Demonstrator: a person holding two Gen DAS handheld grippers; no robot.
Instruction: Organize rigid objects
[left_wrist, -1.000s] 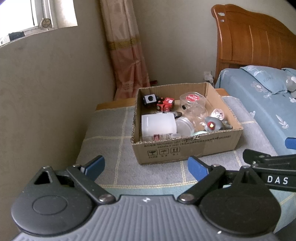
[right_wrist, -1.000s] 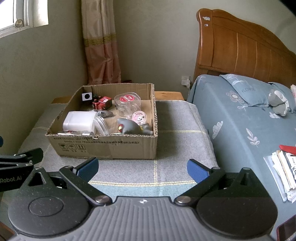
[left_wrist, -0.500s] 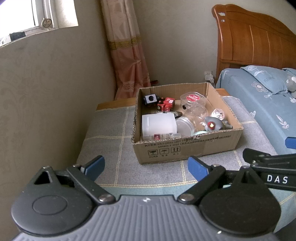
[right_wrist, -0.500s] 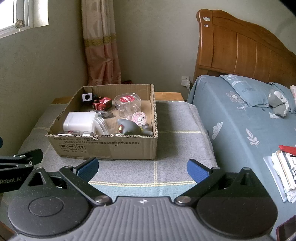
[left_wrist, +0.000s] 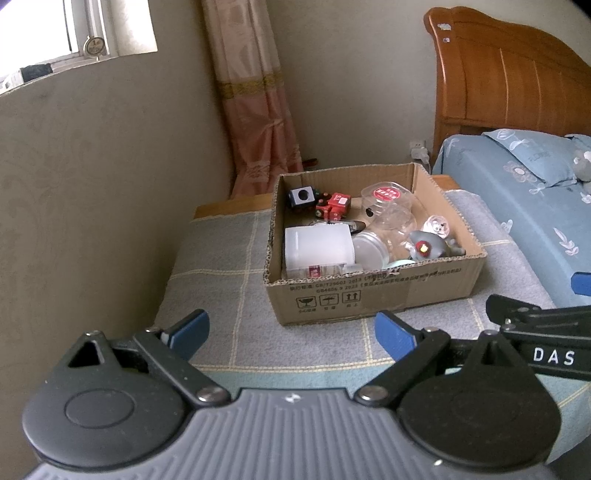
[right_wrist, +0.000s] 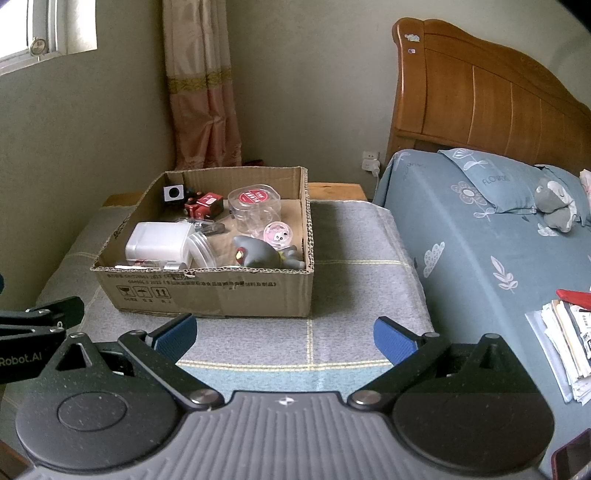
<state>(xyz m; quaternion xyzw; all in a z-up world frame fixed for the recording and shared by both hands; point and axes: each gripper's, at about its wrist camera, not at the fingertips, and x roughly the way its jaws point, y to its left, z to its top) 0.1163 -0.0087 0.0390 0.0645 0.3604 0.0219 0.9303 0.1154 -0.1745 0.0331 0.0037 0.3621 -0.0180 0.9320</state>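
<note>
Left gripper (left_wrist: 291, 330): jaws spread wide, holding nothing, short of the box.
Right gripper (right_wrist: 284, 338): jaws likewise spread and bare.
Cardboard box (right_wrist: 207, 291): on the grey checked blanket (right_wrist: 351, 258); holds a white container (right_wrist: 159, 242), red toy (right_wrist: 205, 205), clear tub (right_wrist: 255, 206), grey figurine (right_wrist: 262, 254).
Progress: all rigid items seen lie jumbled inside the box, none on the blanket; this fits items already gathered or awaiting sorting out.

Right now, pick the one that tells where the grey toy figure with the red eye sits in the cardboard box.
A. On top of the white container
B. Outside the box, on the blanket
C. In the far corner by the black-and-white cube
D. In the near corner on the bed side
D: the grey toy figure lies against the cardboard box front wall, at the end nearest the bed.
</note>
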